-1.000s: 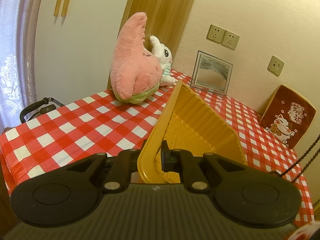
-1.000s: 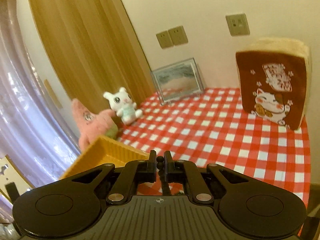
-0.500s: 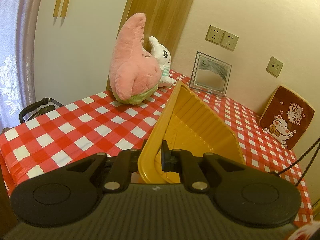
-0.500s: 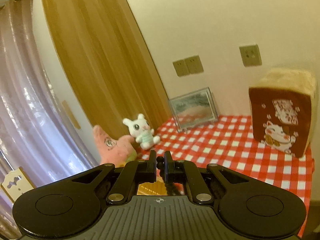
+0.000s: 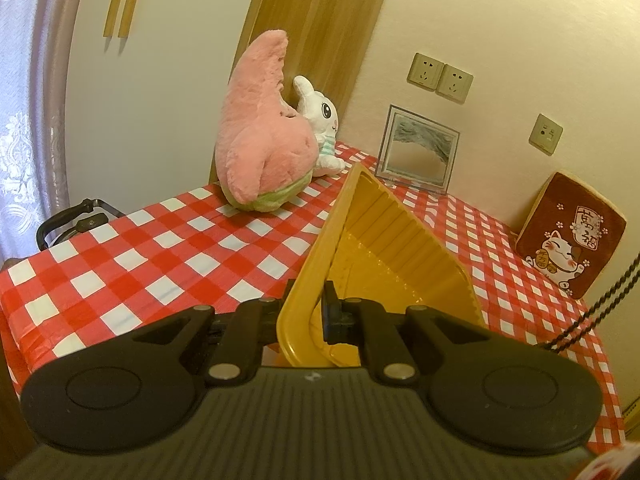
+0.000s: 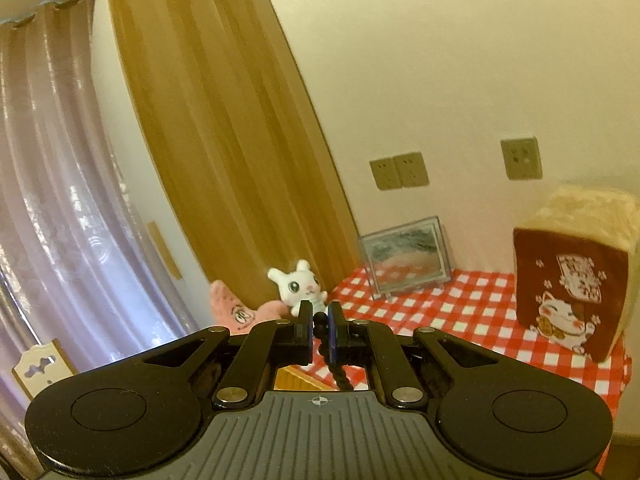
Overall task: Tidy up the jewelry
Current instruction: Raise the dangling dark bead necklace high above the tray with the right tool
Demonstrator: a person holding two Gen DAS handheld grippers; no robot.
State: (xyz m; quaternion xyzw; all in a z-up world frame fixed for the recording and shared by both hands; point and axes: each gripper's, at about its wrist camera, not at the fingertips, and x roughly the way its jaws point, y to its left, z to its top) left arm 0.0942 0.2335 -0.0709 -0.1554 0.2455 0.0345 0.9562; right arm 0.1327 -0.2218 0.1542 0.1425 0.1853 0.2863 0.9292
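Red-and-white checked cloth covers the bench (image 5: 132, 248), and everything else sits relative to the yellow tray (image 5: 384, 248) on it. Behind the tray, toward the wall, stand the pink plush star (image 5: 260, 140), the white plush bunny (image 5: 324, 128) and a framed picture (image 5: 416, 152); off to the tray's right a brown cat cushion (image 5: 572, 236) leans against the wall.

Your left gripper (image 5: 306, 312) has its fingers clamped on the tray's near rim, tipping it so the ribbed inside faces the camera. No jewelry shows inside the tray.

Your right gripper (image 6: 320, 326) has its fingers pinched shut on a dark beaded necklace (image 6: 338, 372), which hangs below them. From the left view the strand (image 5: 600, 304) dangles at the tray's right, off the bench edge.

So the task looks early to midway: the necklace is picked up and held high, the tray is steadied, but the strand is not yet in it. You probably need to carry it over the tray and lower it in.
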